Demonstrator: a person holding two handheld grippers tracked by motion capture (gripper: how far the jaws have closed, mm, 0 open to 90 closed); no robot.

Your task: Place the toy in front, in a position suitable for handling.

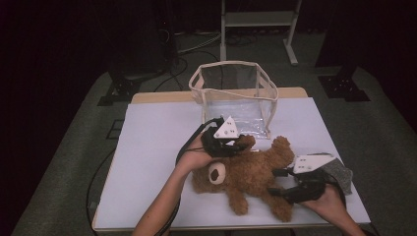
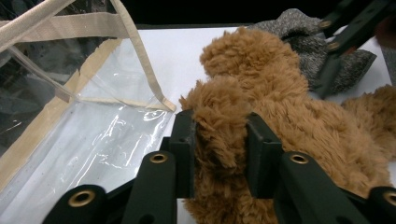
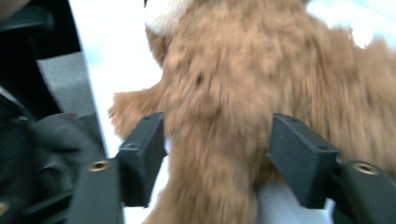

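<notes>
High view puts the teddy bear [image 1: 251,174] lying mid-table, near of the clear bag [image 1: 236,96], with a grey cloth [image 1: 339,172] at right. Left gripper [image 1: 235,143] pinches a plush limb; right gripper [image 1: 281,183] straddles a leg, jaws wide. It looks soft, light and squashy; limbs or a fold of fur offer good holds.

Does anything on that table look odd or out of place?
Mostly no. The teddy bear lies flat on the table, pinched by the left gripper and straddled by the right gripper. A grey cloth lies crumpled near the right edge. The clear bag stands open, its near side folded down.
</notes>
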